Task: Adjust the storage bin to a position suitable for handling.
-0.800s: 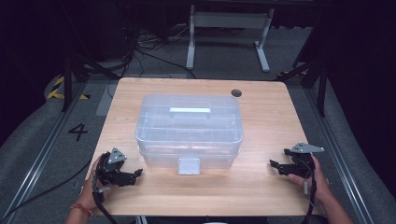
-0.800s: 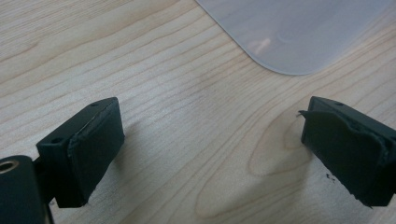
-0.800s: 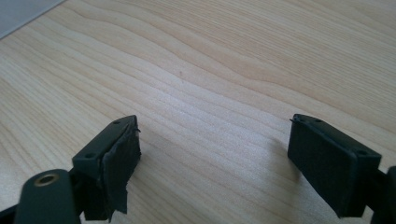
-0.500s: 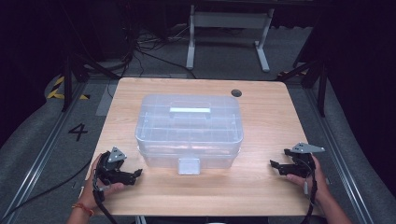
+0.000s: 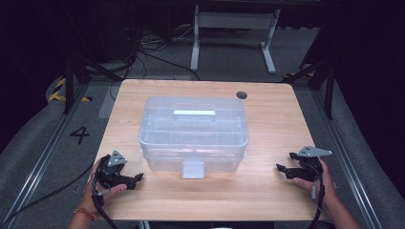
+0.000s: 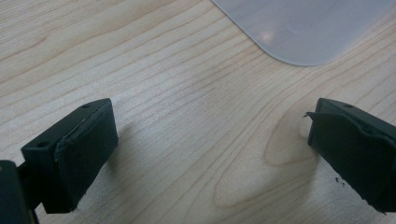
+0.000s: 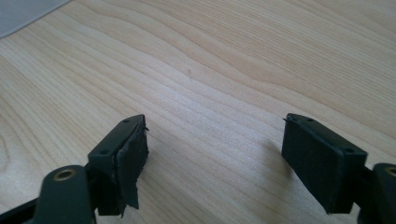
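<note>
A clear plastic storage box (image 5: 193,133) with a pale handle and front latch is sitting mid-bench (image 5: 272,124). The left gripper (image 5: 137,178) and right gripper (image 5: 279,168) are resting either side, jaws wide open, gripping nothing.

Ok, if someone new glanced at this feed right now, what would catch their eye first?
Probably the big clear plastic box with its lid on, sitting mid-table on the pale wooden table, a latch tab facing the person. Next, the two black grippers: the left gripper near the box's front-left corner and the right gripper farther off to its right, both with jaws open over bare wood.
</note>
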Available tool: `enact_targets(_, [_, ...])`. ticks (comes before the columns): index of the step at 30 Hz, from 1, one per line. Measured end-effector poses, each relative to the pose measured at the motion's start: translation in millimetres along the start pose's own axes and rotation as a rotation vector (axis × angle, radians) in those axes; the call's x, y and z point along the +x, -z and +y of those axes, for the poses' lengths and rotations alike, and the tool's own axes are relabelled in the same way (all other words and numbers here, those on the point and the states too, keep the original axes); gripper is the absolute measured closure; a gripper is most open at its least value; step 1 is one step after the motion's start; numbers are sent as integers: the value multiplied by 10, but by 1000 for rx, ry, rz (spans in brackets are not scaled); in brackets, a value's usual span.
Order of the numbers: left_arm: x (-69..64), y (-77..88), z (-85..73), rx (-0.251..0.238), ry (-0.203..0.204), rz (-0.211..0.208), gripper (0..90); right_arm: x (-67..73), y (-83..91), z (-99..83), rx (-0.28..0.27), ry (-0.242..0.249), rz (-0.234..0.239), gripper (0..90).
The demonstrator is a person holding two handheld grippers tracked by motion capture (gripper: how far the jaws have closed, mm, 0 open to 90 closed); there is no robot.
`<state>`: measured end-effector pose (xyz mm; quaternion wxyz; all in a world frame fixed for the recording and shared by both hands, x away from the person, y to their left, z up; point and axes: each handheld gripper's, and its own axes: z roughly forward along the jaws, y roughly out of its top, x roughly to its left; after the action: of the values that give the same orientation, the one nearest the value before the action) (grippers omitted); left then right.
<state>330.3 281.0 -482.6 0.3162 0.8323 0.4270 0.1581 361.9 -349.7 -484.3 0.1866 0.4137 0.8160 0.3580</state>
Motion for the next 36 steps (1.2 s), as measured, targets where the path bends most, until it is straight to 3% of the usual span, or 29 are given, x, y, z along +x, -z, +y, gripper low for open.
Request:
enact_targets(22, [2,3,-2,0,-2,0,23,35,142,64,-68,24,10,303])
enact_targets(36, [0,5,-4,2,-1,-3,25,78,202,117,-98,32,22,298])
